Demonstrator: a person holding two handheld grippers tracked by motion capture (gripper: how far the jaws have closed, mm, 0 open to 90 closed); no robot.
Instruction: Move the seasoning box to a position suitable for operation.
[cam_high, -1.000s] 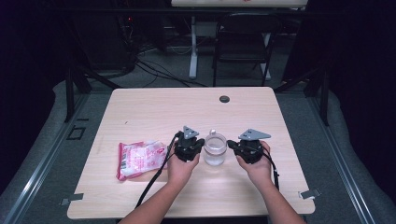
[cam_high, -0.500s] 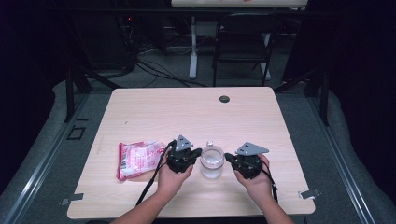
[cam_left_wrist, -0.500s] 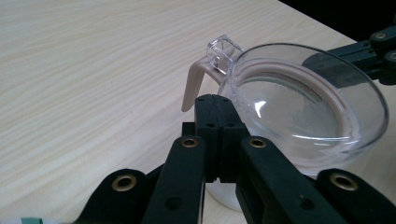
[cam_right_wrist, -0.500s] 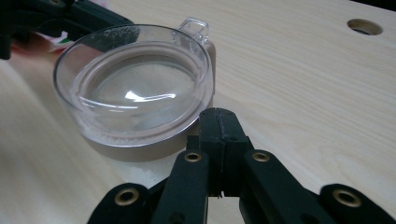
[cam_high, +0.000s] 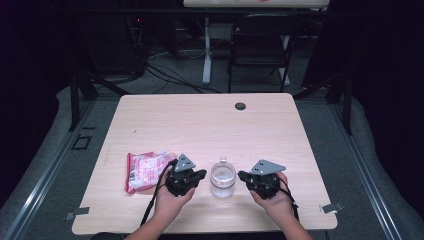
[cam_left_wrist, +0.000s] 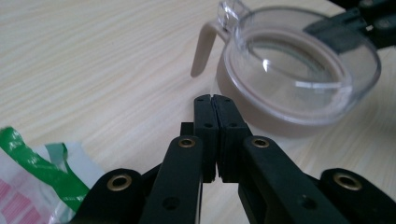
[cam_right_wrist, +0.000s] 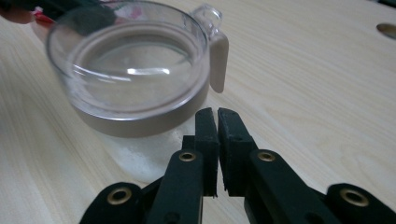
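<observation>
A clear jar (cam_high: 222, 179) with a tan band and a transparent lid stands on the table (cam_high: 210, 125) in the lower middle of the high view, between the two grippers and touching neither. The left gripper (cam_high: 199, 176) sits just to its left, jaws clenched together on nothing; in its own view the jar (cam_left_wrist: 299, 79) fills the upper right. The right gripper (cam_high: 244, 176) sits just to the jar's right, jaws all but closed and empty, the jar (cam_right_wrist: 130, 70) at its upper left. A pink snack packet (cam_high: 144, 170) lies further left.
</observation>
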